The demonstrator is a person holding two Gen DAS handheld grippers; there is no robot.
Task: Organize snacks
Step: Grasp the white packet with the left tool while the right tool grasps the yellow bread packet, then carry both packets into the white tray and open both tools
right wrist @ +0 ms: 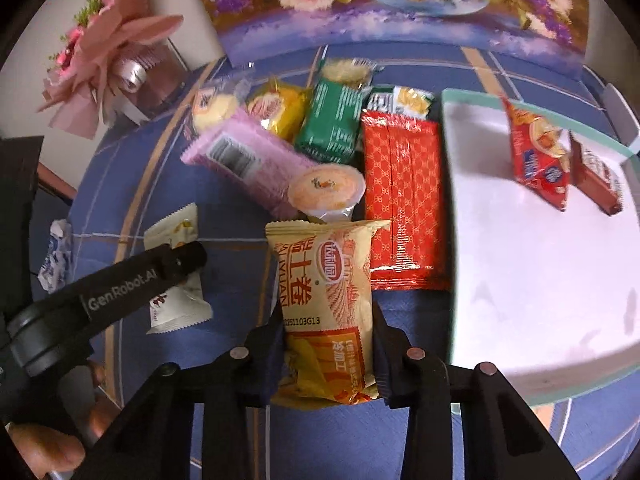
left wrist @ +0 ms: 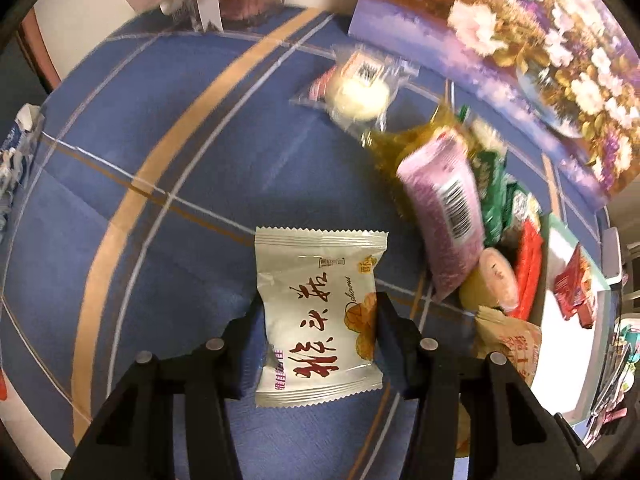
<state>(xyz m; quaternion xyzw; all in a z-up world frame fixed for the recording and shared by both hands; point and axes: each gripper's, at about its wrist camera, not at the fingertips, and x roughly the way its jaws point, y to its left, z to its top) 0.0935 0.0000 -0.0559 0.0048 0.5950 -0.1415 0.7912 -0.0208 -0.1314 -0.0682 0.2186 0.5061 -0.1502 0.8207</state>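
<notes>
My left gripper is shut on a white snack packet with red characters, held over the blue tablecloth. It also shows in the right wrist view under the left gripper's arm. My right gripper is shut on a tan and orange snack packet. A white tray lies to its right with a red packet and a brown packet on it. A pile of snacks sits ahead: pink packet, jelly cup, red patterned packet, green packet, yellow packet.
A floral painting leans at the back of the table. A pink bouquet stands at the back left. A crumpled blue-white wrapper lies at the left. A clear-wrapped round cake lies apart from the pile.
</notes>
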